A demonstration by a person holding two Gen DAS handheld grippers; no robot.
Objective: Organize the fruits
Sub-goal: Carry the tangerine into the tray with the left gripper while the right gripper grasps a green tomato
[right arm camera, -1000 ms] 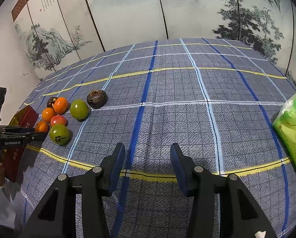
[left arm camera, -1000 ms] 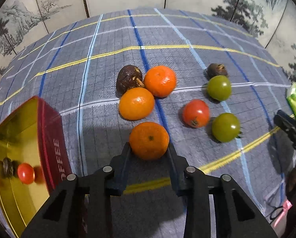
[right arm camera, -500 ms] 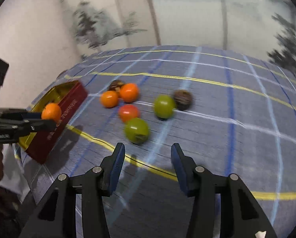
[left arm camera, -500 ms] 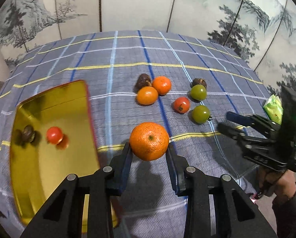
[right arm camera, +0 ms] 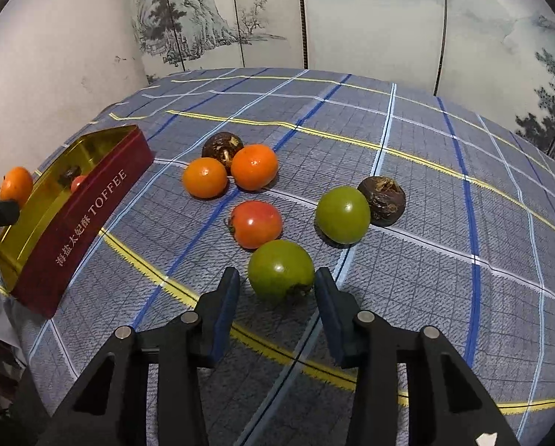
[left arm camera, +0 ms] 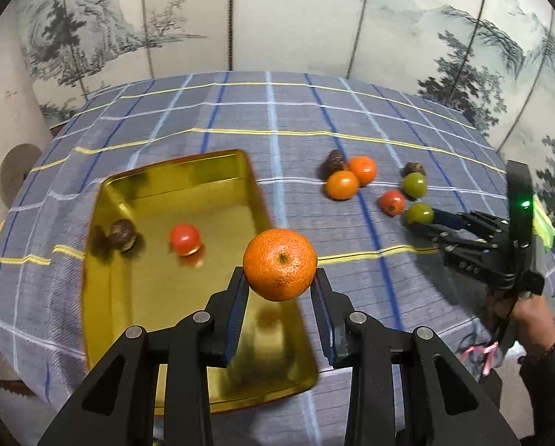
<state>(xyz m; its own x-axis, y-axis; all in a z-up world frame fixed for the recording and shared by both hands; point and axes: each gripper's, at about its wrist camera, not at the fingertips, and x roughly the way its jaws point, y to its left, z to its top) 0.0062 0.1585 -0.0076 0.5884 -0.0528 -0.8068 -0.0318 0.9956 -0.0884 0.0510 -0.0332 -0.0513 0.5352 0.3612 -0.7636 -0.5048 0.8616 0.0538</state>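
Note:
My left gripper (left arm camera: 280, 290) is shut on an orange mandarin (left arm camera: 279, 264) and holds it in the air over the right edge of the gold tin (left arm camera: 147, 297). The tin holds a red tomato (left arm camera: 184, 238) and a brown fruit (left arm camera: 123, 235). My right gripper (right arm camera: 276, 297) is open, its fingers on either side of a green tomato (right arm camera: 279, 270) on the cloth. Beyond it lie a red tomato (right arm camera: 256, 223), a second green tomato (right arm camera: 343, 214), two mandarins (right arm camera: 205, 177) (right arm camera: 254, 166) and two brown fruits (right arm camera: 221, 145) (right arm camera: 382, 195).
The tin's red side reads TOFFEE (right arm camera: 91, 208) and stands left of the fruit group. A plaid cloth (right arm camera: 444, 223) covers the table. A painted folding screen (right arm camera: 351, 15) stands behind. A green packet (left arm camera: 543, 219) lies at the right edge, behind the right gripper.
My left gripper lifted the mandarin off the cloth and carried it left over the tin. My right gripper swung left and closed in on the near green tomato.

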